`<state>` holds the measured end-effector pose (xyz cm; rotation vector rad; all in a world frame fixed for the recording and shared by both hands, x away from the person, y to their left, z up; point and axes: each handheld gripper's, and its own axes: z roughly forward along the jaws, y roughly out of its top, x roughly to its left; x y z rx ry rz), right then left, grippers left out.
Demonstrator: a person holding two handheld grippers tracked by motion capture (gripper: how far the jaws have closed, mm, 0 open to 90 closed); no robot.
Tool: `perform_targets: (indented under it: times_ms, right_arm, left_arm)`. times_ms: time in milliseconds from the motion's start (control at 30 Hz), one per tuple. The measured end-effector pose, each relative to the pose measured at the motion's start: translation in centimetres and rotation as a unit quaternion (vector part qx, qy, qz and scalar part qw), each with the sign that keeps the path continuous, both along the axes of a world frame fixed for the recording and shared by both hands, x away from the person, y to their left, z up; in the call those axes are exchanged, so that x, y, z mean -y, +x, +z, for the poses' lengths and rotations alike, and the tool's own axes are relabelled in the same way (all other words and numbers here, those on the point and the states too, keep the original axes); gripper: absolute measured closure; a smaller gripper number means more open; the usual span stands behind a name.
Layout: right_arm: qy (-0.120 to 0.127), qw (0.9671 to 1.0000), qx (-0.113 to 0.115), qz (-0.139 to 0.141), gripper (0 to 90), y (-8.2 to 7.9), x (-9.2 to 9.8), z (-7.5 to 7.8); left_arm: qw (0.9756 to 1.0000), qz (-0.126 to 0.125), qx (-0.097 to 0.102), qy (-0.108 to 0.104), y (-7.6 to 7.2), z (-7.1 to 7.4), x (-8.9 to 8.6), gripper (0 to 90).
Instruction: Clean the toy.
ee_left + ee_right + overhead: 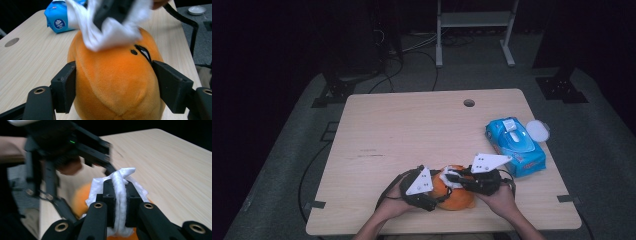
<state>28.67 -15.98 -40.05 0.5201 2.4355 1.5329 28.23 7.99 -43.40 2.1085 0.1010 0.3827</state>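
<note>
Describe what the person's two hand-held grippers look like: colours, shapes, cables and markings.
Both are black. The left gripper and right gripper each carry a pale three-cornered plate with small dark dots on top. Black cables loop from them. Up close, the jaws end in flat, blocky black pads on arms with brass-coloured rivets. The forearms show no sleeves.

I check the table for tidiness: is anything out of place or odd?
Only one small thing: a white lid lies loose at the table's right edge, beside the blue wipes pack. Nothing looks spilled or damaged.
</note>
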Motion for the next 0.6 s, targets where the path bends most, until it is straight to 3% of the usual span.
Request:
perform_targets:
  times_ms: [33,133,167,267,300,400,533,600]
  right_arm:
    - [-0.005,0.9998,0.000,-0.019,81.7,0.2,1.1,-0.3]
    - [-0.004,0.9994,-0.010,-0.034,81.6,0.4,2.3,-0.5]
    - [0.001,0.9992,-0.015,-0.037,81.7,0.1,2.7,-0.7]
    - [-0.001,0.9996,-0.004,-0.029,81.6,-0.4,2.1,-0.4]
    - [0.012,0.9999,-0.006,-0.007,81.6,-0.6,1.2,-0.1]
    - [0.008,1.0000,0.001,0.003,81.5,-0.7,0.2,0.0]
    - [0.004,1.0000,-0.003,-0.006,81.5,0.1,0.3,-0.3]
    - [0.001,0.9995,-0.012,-0.030,81.5,0.6,1.7,-0.8]
  left_arm:
    - [1.0000,-0.001,-0.005,-0.005,0.1,-0.1,-0.2,25.7]
    - [0.9999,-0.003,-0.005,-0.010,0.1,-0.2,-0.2,25.5]
    - [0.9999,-0.008,0.006,-0.004,-0.1,-0.1,0.2,25.0]
    - [0.9999,-0.011,0.012,-0.001,-0.3,0.0,0.4,23.5]
    - [0.9998,-0.013,0.015,0.000,-0.4,0.0,0.5,23.1]
    - [0.9999,-0.010,0.012,0.001,-0.4,-0.1,0.4,22.5]
    - [0.9999,-0.002,-0.009,-0.009,0.0,-0.5,-0.3,23.4]
    - [0.9988,0.012,-0.040,-0.027,0.7,-0.9,-1.0,23.3]
